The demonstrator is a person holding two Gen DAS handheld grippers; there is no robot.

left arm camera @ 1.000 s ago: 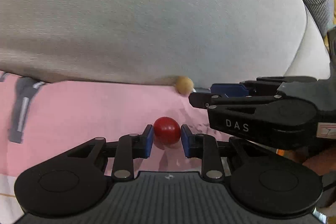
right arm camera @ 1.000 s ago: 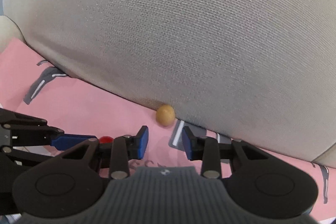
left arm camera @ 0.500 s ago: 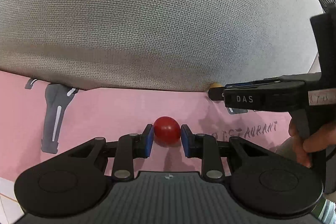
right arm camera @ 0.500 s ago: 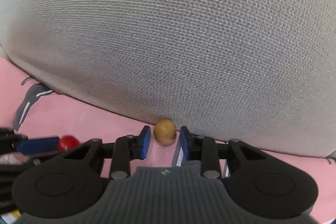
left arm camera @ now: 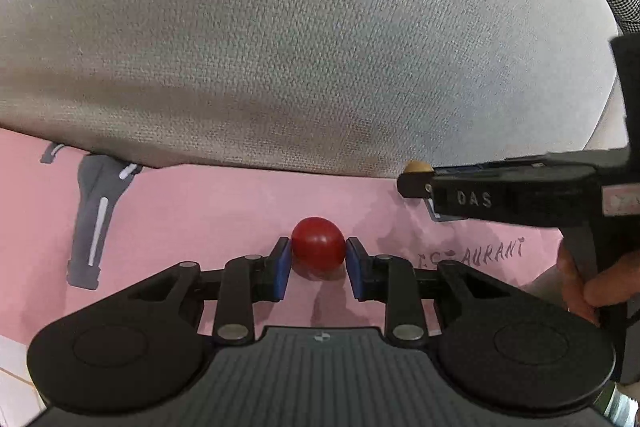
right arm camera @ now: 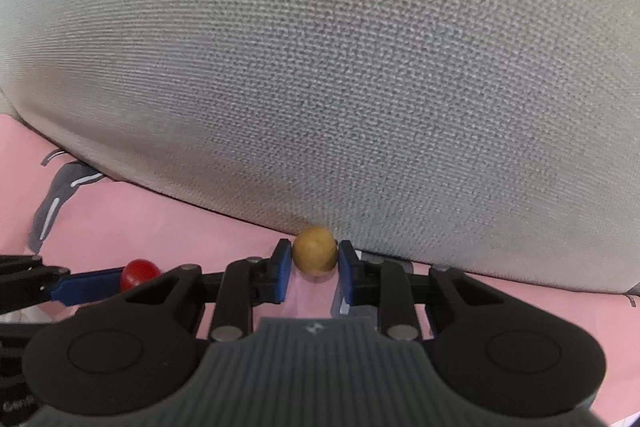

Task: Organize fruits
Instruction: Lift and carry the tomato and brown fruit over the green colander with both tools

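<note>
A small red fruit (left arm camera: pixel 318 243) sits on the pink cloth (left arm camera: pixel 200 211) between the blue pads of my left gripper (left arm camera: pixel 318 263), which is shut on it. A small yellow-brown fruit (right arm camera: pixel 315 254) lies at the foot of a grey cushion (right arm camera: pixel 320 67), between the pads of my right gripper (right arm camera: pixel 314 271); the pads stand right at its sides. The red fruit also shows in the right wrist view (right arm camera: pixel 138 273), and the yellow fruit peeks out in the left wrist view (left arm camera: pixel 418 167) beyond the right gripper (left arm camera: pixel 416 183).
The big grey cushion (left arm camera: pixel 300 27) fills the space just behind both fruits. The pink cloth has a grey printed figure (left arm camera: pixel 94 211) at the left and lettering (left arm camera: pixel 472 255) at the right. A hand (left arm camera: pixel 596 287) holds the right gripper.
My right gripper has moved forward so the yellow fruit now sits between its pads, and the pads have drawn in to its sides. My left gripper has stayed on the red fruit.
</note>
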